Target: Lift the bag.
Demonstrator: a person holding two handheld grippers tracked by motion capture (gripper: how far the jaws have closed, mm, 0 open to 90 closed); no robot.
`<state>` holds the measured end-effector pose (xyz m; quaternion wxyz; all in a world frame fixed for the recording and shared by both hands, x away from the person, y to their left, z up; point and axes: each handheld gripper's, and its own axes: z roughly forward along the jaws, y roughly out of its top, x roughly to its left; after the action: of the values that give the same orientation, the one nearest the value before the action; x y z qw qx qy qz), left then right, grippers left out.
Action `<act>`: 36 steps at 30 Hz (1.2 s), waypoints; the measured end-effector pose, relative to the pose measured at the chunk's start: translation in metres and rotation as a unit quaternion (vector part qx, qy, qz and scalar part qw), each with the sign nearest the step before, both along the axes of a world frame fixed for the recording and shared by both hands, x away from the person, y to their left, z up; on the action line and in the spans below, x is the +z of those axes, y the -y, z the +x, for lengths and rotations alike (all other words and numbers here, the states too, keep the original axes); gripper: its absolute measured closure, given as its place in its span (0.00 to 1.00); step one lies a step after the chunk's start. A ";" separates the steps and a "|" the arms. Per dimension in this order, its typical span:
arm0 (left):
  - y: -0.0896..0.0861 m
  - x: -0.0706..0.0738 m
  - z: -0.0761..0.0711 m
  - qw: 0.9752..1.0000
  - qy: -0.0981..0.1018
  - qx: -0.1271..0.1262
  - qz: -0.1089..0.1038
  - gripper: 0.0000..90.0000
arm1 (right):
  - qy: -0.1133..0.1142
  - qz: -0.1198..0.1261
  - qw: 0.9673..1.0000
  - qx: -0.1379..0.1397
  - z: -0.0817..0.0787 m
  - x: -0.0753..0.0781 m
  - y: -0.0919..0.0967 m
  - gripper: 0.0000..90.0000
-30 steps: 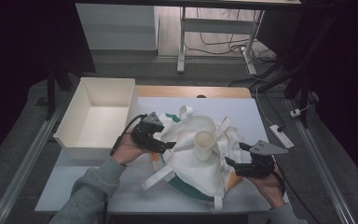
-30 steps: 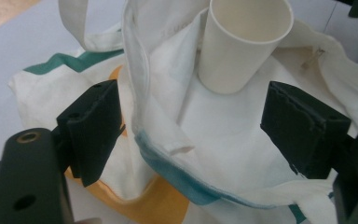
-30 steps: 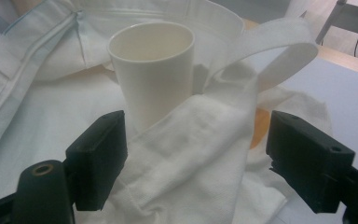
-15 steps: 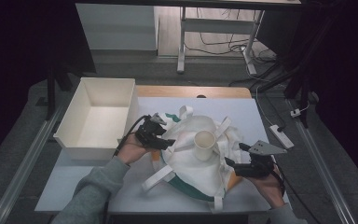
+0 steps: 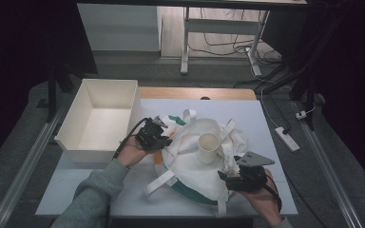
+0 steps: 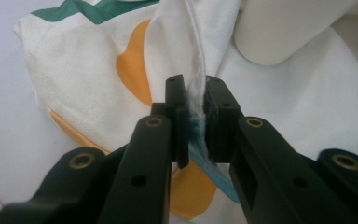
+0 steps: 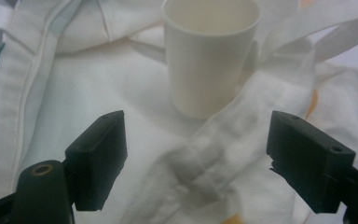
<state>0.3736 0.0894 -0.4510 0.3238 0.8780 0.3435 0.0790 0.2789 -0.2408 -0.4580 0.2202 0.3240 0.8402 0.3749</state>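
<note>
High view: cloth bag (image 5: 190, 156) heaped on table (image 5: 266, 123), paper cup (image 5: 208, 148) upright on top; left gripper (image 5: 158, 137) at bag's left edge, jaws just closing since earlier frames.
Left gripper view: jaws pinch fabric fold (image 6: 196, 88) — grip secured, lift likely next.
Right gripper view: right gripper (image 7: 196, 158) spread wide, grasping nothing, strap (image 7: 242, 116) between jaws, cup beyond.

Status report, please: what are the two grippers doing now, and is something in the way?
Left gripper has just closed on a cloth fold. Right gripper open, a strap between jaws. Paper cup upright on the cloth, in the way.
</note>
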 end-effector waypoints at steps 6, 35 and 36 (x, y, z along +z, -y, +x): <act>0.000 0.000 0.000 1.000 0.002 -0.004 0.002 0.91 | -0.022 -0.044 0.999 -0.021 -0.006 -0.014 -0.005 0.31; 0.000 0.004 -0.005 1.000 0.002 -0.022 -0.012 0.92 | -0.047 -0.017 0.997 -0.056 0.014 -0.013 0.043 0.99; 0.000 0.004 -0.005 1.000 0.003 -0.022 -0.012 0.92 | -0.049 -0.018 0.997 -0.057 0.014 -0.014 0.042 0.99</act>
<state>0.3688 0.0896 -0.4474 0.3366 0.8815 0.3238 0.0701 0.2928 -0.2833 -0.4717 0.2058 0.3848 0.8369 0.3304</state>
